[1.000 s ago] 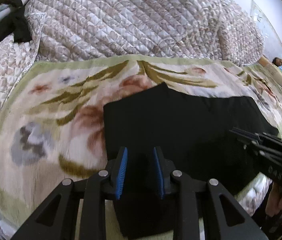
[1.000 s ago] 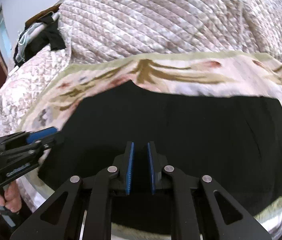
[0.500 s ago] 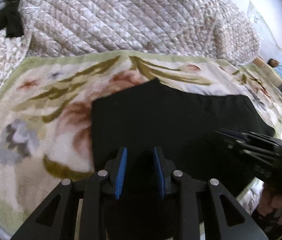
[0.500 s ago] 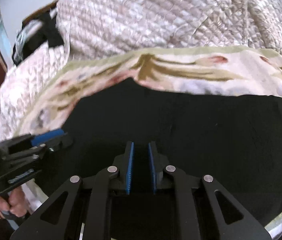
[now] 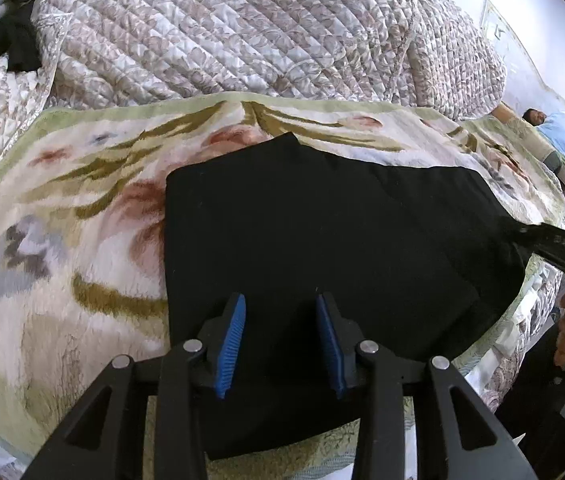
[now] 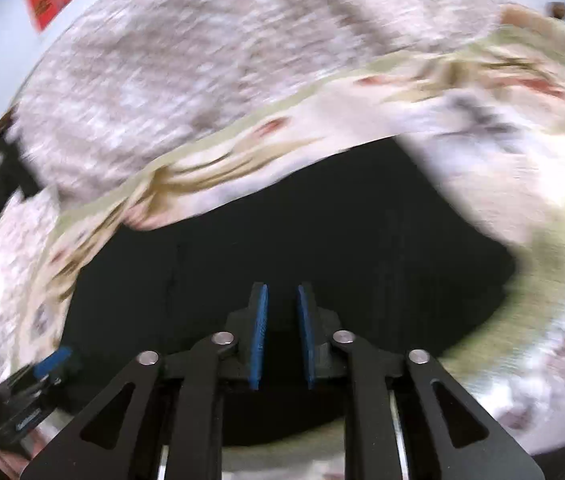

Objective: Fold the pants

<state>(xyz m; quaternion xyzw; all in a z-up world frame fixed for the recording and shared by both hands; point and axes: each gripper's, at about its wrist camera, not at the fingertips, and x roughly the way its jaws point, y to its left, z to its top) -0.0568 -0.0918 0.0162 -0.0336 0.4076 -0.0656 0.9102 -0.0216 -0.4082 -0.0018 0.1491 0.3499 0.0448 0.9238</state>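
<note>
Two grippers: both mine, one in each hand, both low over the same dark cloth.
Left gripper (image 5: 280, 344): blue pads spread apart at lower centre of its frame, nothing between them; I judge it waits to take the near hem.
Right gripper (image 6: 282, 336): pads parted by a narrower gap, nothing pinched; its view is smeared with blur, so finer detail is lost.
Pants (image 5: 322, 240): one black pair, lying flat across the middle of the left frame, already doubled into a broad panel with one point at upper centre.
Why it lies so: flat and smooth, I judge, so the next fold comes out even.
Floral blanket (image 5: 62, 220): one, spread under the pants, filling the left half of the frame.
Quilt (image 5: 222, 28): one, heaped along the top, behind the blanket.
Bed: carries all of it.
Person (image 5: 562, 140): one, lying at the far right edge in blue.
Count of loose garments: one dark piece at upper left, unclear.
</note>
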